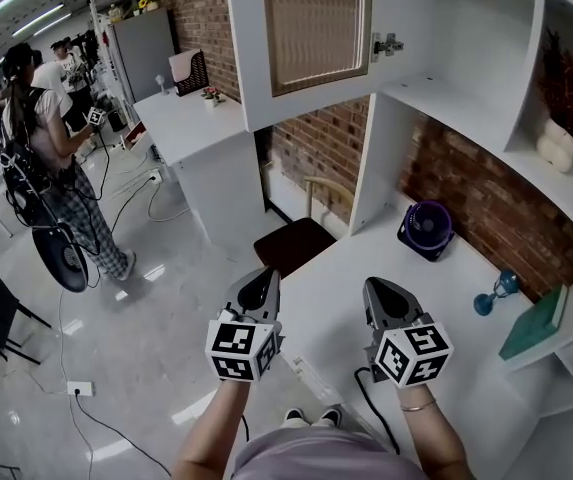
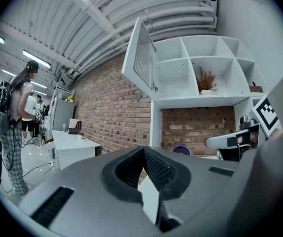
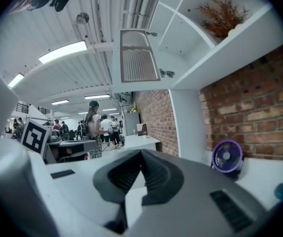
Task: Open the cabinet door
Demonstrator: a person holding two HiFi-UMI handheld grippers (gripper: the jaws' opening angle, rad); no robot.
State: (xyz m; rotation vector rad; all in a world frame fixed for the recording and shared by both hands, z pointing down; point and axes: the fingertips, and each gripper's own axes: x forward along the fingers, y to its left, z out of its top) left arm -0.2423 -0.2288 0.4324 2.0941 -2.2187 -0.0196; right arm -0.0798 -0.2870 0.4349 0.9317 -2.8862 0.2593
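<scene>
Cabinet door (image 1: 316,28): stood swung wide open from the white cabinet (image 1: 466,88), high above the counter (image 1: 351,268); its slatted panel was framed in white, and a hinge (image 1: 388,44) showed at the edge by the cabinet.
Left gripper (image 1: 262,280): jaws were pressed together with nothing between them; it was held low at the counter's near edge, well below the door and touching nothing.
Right gripper (image 1: 381,293): jaws were likewise closed on nothing; it was held over the counter beside the left one, well apart from the door.
Counter items: a purple fan (image 1: 427,230) stood against the brick wall, with a blue glass piece (image 1: 496,290) and a teal book (image 1: 534,323) further right.
Shelf: a pale vase with dried stems (image 1: 558,143).
Below the counter: a dark-seated chair (image 1: 296,243).
Background: a person (image 1: 56,158) stood on the glossy floor to the left.
</scene>
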